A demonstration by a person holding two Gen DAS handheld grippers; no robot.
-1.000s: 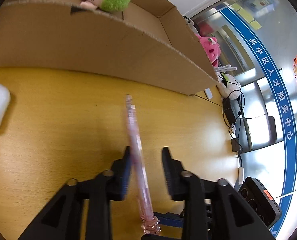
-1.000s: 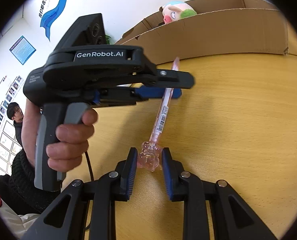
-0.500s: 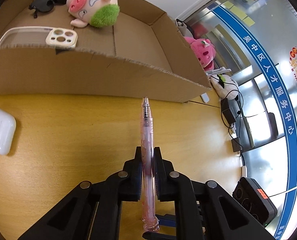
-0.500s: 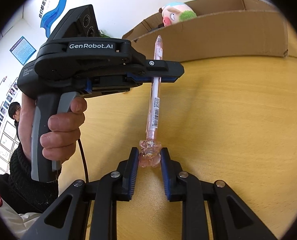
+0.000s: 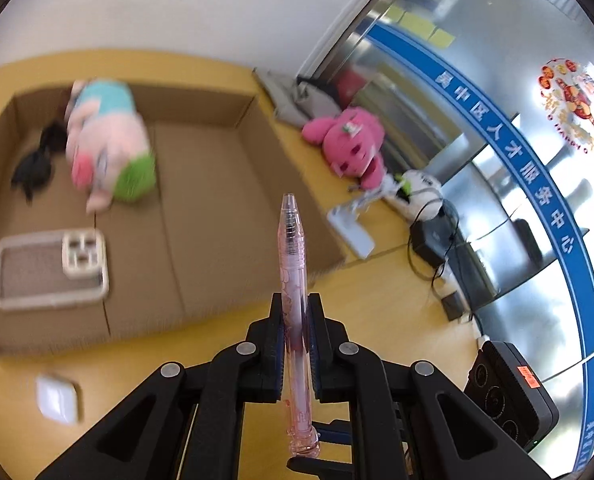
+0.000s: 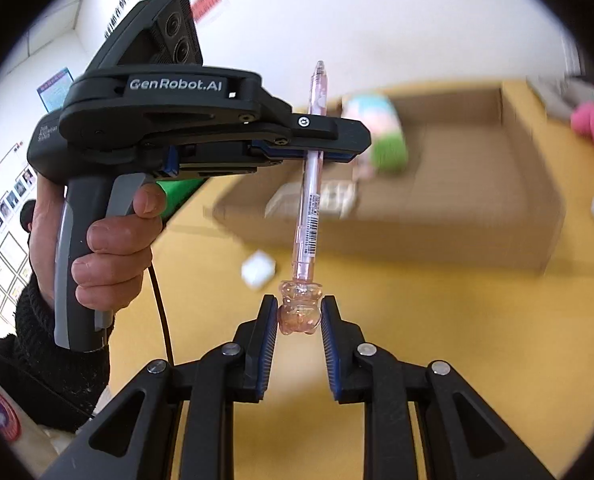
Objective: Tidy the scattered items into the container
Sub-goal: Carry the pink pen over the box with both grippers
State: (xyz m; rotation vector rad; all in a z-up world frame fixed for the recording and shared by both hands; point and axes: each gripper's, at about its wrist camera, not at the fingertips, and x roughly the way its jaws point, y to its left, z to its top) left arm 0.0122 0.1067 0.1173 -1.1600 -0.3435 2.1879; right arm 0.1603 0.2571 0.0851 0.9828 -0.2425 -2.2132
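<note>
- Yellow wooden bench (image 5: 377, 304) carries an open brown cardboard box (image 5: 217, 184) against a white wall, with a glazed partition and blue banner off to the right.
- At the left of the box lie dark sunglasses (image 5: 37, 164), a clear phone case (image 5: 51, 268) and a pink plush pig with a green tuft (image 5: 109, 148); a small white square case (image 5: 57, 400) sits on the bench outside the box, nearer the camera.
- Left gripper (image 5: 295, 320) has its jaws closed on the barrel of a translucent pink pen with a bear-shaped cap (image 5: 293, 280), lifted clear of the bench and in front of the box's near wall.
- Right gripper (image 6: 299, 316) has its jaws pressed on the bear-shaped end of the same pen, so both grippers share it.
- Pen's long axis runs along the left gripper's line of sight: the writing tip points away toward the box, the bear end back toward the person.
- In the right wrist view, the pen stands nearly upright, tip at top.
- Step in hand looks like carrying the pen over the box wall. To do it well, move both hands together so the barrel is not bent, clear the cardboard rim, lower over the bare floor right of the pig, then let go low.
- Further right, a bright pink plush toy (image 5: 349, 144) lies outside the box.
</note>
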